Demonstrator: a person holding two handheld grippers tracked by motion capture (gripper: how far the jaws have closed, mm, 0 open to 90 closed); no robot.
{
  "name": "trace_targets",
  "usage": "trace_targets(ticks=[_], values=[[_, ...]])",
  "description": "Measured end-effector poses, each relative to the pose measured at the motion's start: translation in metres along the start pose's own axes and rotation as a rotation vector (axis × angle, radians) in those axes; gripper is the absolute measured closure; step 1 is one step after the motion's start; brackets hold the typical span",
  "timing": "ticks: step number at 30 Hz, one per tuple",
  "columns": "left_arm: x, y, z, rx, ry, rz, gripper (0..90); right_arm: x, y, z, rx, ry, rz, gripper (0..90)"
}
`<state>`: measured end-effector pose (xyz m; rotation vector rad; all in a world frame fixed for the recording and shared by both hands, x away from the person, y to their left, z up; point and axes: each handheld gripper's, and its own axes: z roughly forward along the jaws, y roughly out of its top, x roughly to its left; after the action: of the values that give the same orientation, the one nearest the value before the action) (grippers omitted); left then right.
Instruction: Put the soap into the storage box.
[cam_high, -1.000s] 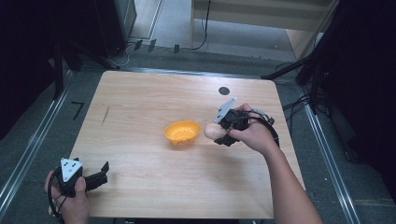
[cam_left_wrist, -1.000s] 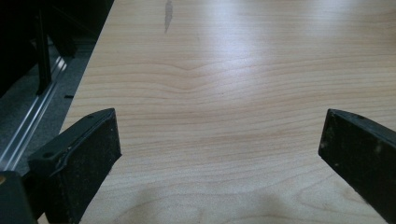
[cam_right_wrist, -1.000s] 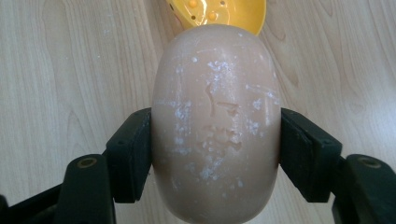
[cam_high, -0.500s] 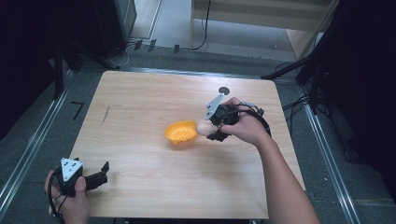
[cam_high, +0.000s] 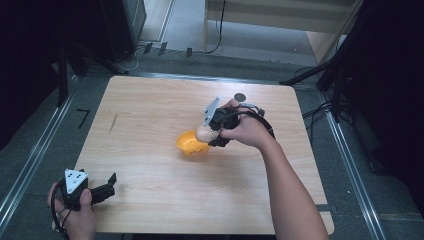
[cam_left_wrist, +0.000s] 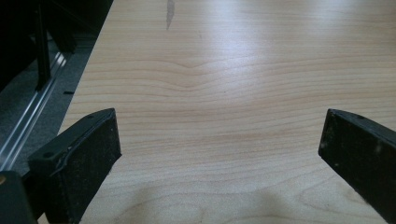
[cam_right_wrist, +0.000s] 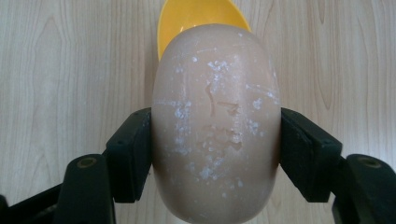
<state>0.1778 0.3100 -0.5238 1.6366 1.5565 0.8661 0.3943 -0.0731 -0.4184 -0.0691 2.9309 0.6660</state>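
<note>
A pale beige egg-shaped object (cam_right_wrist: 215, 126) with white flecks is clamped between the black jaws of my right gripper (cam_right_wrist: 215, 154). In the high view that gripper (cam_high: 212, 134) holds the egg (cam_high: 203, 133) just over the right rim of an orange bowl (cam_high: 189, 144) near the table's middle. The bowl (cam_right_wrist: 201, 16) peeks out beyond the egg in the right gripper view. My left gripper (cam_high: 107, 184) rests at the table's near left corner, its jaws wide apart over bare wood (cam_left_wrist: 219, 121), nothing between them.
The wooden table (cam_high: 150, 110) has a dark streak (cam_high: 113, 123) at its left and a small dark round disc (cam_high: 240, 97) at the far right. Metal rails and cables run along the floor around the table.
My right gripper has carried the egg leftward, from beside the bowl to over the bowl's right rim. The left gripper has stayed still.
</note>
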Motion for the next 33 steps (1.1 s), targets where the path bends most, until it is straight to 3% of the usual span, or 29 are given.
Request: trace_targets(ticks=[3,7,12,15,23,33], values=[[0.0,0.0,0.0,0.0,0.002,-0.004,0.0,-0.003,0.007,0.003,0.005,0.03,-0.005,33.4],[0.0,0.0,0.0,0.001,0.001,-0.006,0.0,-0.005,0.016,0.01,0.02,0.042,-0.033,33.4],[0.001,0.0,0.0,-0.001,-0.001,-0.003,0.0,-0.007,0.019,0.02,0.027,0.055,-0.034,33.3],[0.0,0.0,0.0,-0.001,-0.002,0.002,0.0,-0.009,0.021,0.025,0.049,0.068,-0.028,33.3],[0.0,0.0,0.0,0.0,-0.003,0.0,0.0,-0.012,0.031,0.036,0.109,0.085,-0.072,33.3],[0.0,0.0,0.0,0.0,-0.003,-0.001,0.0,-0.016,0.031,0.048,0.114,0.111,-0.058,33.2]])
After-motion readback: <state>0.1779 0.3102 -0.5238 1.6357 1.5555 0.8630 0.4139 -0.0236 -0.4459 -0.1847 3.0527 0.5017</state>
